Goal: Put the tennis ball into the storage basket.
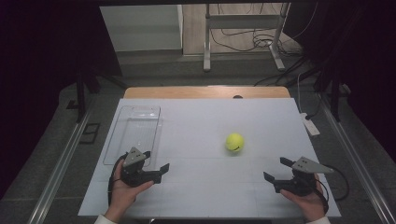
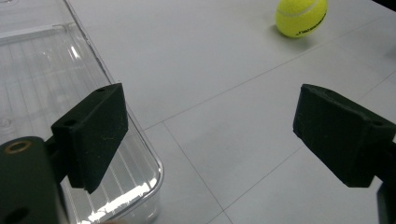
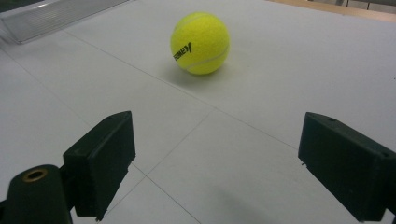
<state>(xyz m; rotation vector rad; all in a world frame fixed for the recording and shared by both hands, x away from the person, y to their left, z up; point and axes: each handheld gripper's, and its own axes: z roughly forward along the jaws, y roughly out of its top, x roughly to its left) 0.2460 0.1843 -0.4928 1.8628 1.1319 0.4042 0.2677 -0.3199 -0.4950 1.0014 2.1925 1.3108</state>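
Observation:
A yellow tennis ball (image 1: 235,142) lies on the white table surface (image 1: 205,186), right of the middle. It shows far off in the left gripper view (image 2: 301,16) and closer in the right gripper view (image 3: 200,43). My left gripper (image 1: 158,163) rests at the near left beside a clear plastic tray (image 1: 133,133), jaws wide and empty, open. The tray's near corner (image 2: 149,158) lies under its left jaw. My right gripper (image 1: 276,169) sits at the near right, open and empty, pointing toward the ball from some distance.
The white surface covers a wooden table whose far edge (image 1: 205,91) shows at the back. Beyond it stand a metal frame (image 1: 243,28) and floor cables. A white strip (image 1: 310,125) lies off the table's right edge.

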